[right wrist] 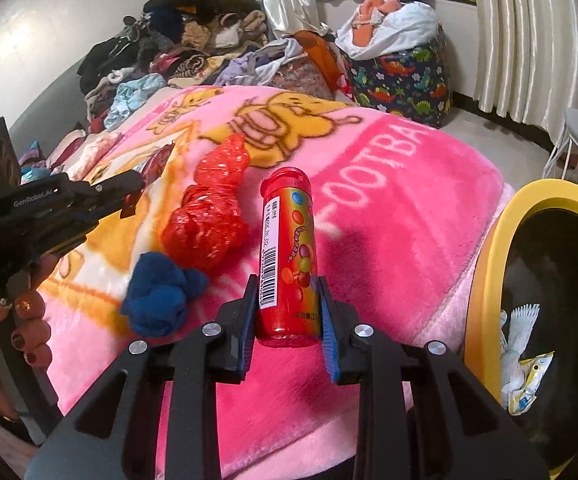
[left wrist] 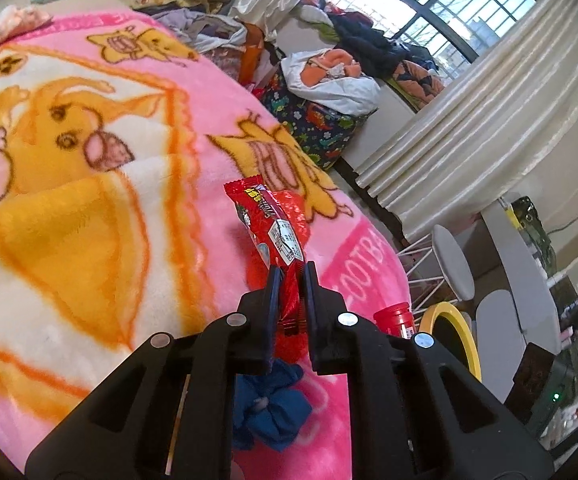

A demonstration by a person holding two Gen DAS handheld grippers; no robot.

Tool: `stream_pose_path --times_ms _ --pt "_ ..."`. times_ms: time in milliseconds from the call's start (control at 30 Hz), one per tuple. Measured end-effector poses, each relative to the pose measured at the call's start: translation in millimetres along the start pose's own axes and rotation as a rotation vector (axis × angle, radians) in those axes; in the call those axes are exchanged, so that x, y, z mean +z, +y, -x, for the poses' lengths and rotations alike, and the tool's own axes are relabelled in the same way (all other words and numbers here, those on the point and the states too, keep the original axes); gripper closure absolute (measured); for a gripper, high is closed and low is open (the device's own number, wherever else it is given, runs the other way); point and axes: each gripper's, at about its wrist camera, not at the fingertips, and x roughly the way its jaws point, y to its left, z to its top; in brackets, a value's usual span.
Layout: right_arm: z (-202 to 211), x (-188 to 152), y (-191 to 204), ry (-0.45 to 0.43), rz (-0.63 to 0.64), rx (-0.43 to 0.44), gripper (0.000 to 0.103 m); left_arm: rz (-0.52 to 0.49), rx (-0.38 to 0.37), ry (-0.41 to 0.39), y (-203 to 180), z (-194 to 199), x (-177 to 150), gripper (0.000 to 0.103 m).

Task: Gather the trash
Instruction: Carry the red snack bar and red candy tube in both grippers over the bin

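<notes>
Two grippers work over a plush pink cartoon blanket [right wrist: 409,208] in a cluttered, curtained room. Left gripper [left wrist: 289,276] is clamped on a glossy red snack wrapper [left wrist: 269,224]; right gripper [right wrist: 287,300] grips a cylindrical candy tube [right wrist: 289,248]. Crinkled red plastic [right wrist: 209,216] and blue cloth [right wrist: 157,300] lie mid-blanket; a yellow-rimmed bin [right wrist: 489,272] stands at its right edge.

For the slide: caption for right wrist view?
Right gripper grips red candy tube above pink blanket, yellow-rimmed bin alongside.

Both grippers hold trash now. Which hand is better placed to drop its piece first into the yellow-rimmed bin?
Probably the right. The right gripper, shut on the red candy tube, has the yellow-rimmed bin just beside it. The left gripper, holding the red snack wrapper, is farther away.
</notes>
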Motion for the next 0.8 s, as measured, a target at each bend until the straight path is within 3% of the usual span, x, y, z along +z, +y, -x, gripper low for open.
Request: stream_pose_path --times_ms 800 --pt "63.2 -9.1 -20.2 -0.118 -0.051 -0.019 0.077 -0.17 -0.074 -0.001 -71.0 16.8 -29.0 0.096"
